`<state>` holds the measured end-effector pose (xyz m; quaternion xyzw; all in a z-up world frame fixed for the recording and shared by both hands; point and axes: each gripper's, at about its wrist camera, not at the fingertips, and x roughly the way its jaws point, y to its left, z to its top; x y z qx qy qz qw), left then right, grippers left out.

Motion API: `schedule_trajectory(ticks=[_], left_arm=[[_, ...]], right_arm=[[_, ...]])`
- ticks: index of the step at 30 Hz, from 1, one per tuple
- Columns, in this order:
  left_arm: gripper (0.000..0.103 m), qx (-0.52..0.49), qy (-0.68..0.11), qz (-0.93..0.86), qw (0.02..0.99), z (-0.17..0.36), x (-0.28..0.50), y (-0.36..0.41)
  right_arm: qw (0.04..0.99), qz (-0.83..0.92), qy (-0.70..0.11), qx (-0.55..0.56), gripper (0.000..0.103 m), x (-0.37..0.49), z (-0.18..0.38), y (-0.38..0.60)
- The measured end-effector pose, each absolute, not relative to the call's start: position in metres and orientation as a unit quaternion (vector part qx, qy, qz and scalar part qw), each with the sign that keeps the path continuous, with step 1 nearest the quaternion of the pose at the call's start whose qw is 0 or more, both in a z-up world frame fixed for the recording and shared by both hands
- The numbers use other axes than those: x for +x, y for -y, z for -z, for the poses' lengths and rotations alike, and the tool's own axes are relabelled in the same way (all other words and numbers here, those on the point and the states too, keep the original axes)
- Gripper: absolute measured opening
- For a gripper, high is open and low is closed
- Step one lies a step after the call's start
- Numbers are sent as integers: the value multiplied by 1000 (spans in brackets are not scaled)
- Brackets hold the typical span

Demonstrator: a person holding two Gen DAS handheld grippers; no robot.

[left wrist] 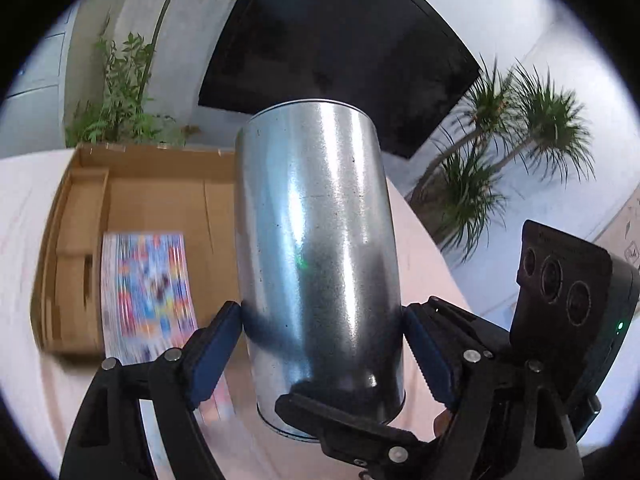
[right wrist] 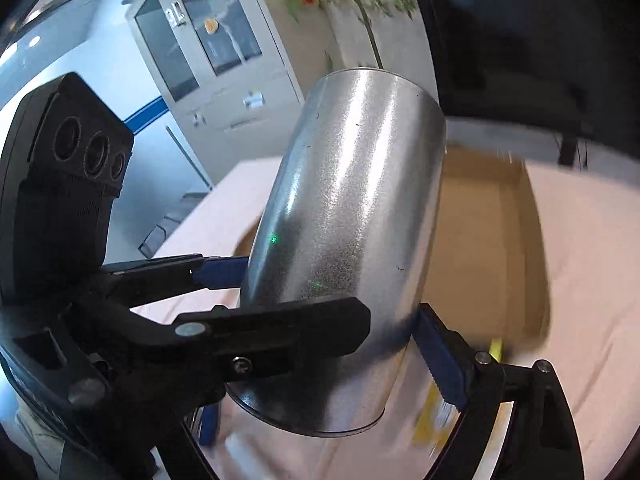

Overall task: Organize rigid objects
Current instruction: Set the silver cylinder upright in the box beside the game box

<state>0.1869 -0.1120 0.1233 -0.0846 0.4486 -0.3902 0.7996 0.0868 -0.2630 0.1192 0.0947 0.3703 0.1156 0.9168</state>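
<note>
A shiny metal cylinder can (left wrist: 316,248) is held above the pink table. My left gripper (left wrist: 320,344) is shut on its lower part, blue pads (left wrist: 216,348) on both sides. In the right wrist view the same can (right wrist: 352,232) leans to the right, and my right gripper (right wrist: 332,304) is shut on its lower part too. An open cardboard box (left wrist: 160,200) lies behind the can; it holds a colourful book (left wrist: 148,288). The box also shows in the right wrist view (right wrist: 480,240).
The pink table (left wrist: 24,240) runs under the box. A black screen (left wrist: 340,48) and potted plants (left wrist: 520,140) stand behind. A yellow object (right wrist: 440,412) lies on the table near my right gripper. A grey cabinet (right wrist: 216,56) stands at the back left.
</note>
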Motion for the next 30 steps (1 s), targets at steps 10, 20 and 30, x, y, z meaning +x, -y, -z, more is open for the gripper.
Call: schedule_trajectory(ticks=[10, 20, 30], left_arm=[[82, -125, -573, 362, 725, -8, 285, 129], [80, -117, -618, 339, 700, 54, 289, 124], [81, -90, -533, 320, 778, -4, 234, 74]], right_arm=[[857, -123, -476, 156, 89, 188, -38, 317], [807, -106, -552, 182, 89, 226, 54, 322], [830, -104, -525, 156, 90, 178, 1, 301]])
